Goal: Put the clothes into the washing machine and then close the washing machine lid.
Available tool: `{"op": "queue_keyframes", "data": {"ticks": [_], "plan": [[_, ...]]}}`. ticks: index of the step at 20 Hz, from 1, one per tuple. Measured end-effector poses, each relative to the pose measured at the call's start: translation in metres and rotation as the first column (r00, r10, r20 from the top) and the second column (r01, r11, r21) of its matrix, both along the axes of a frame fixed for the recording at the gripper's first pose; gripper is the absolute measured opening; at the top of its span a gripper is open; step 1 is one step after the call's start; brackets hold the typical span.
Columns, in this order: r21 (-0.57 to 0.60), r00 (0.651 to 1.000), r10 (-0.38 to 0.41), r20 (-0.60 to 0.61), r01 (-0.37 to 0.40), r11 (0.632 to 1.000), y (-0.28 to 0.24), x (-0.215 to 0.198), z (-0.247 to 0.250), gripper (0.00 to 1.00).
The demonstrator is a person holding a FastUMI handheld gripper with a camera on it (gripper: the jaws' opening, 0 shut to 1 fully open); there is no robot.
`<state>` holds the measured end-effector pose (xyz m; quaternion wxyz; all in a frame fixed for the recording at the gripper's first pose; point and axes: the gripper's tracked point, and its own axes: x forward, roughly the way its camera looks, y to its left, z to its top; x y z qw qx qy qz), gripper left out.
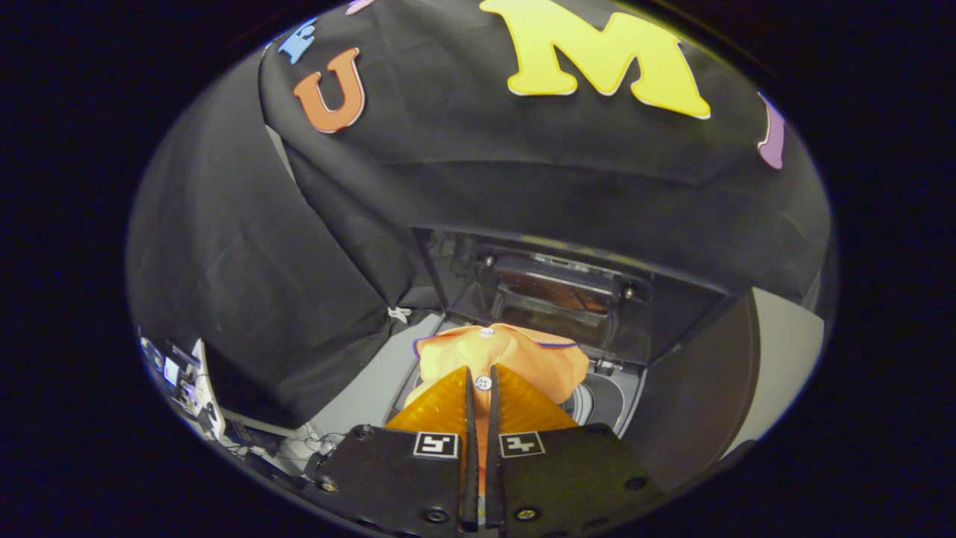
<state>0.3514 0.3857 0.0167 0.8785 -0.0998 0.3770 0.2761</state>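
Clothes (500, 355) pinched between tongs (479, 379) — above open washing machine (612, 396).

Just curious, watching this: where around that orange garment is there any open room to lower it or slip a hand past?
The gripper is shut on the orange buttoned garment, which crowds the space just ahead of the fingers. Free patches: the round washing machine opening beside the garment, below the raised dark lid, and the bare grey machine top between the garment and the black cloth wall.
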Motion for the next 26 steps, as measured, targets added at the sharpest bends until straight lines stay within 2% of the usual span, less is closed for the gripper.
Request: {"op": "queue_keyframes", "data": {"ticks": [10,26], "plan": [[-0.098,0.993,-0.092,-0.071,0.085,0.992,-0.005,0.023,-0.111,0.07],[-0.100,0.989,-0.120,-0.088,0.112,0.989,-0.009,0.024,-0.130,0.07]]}}
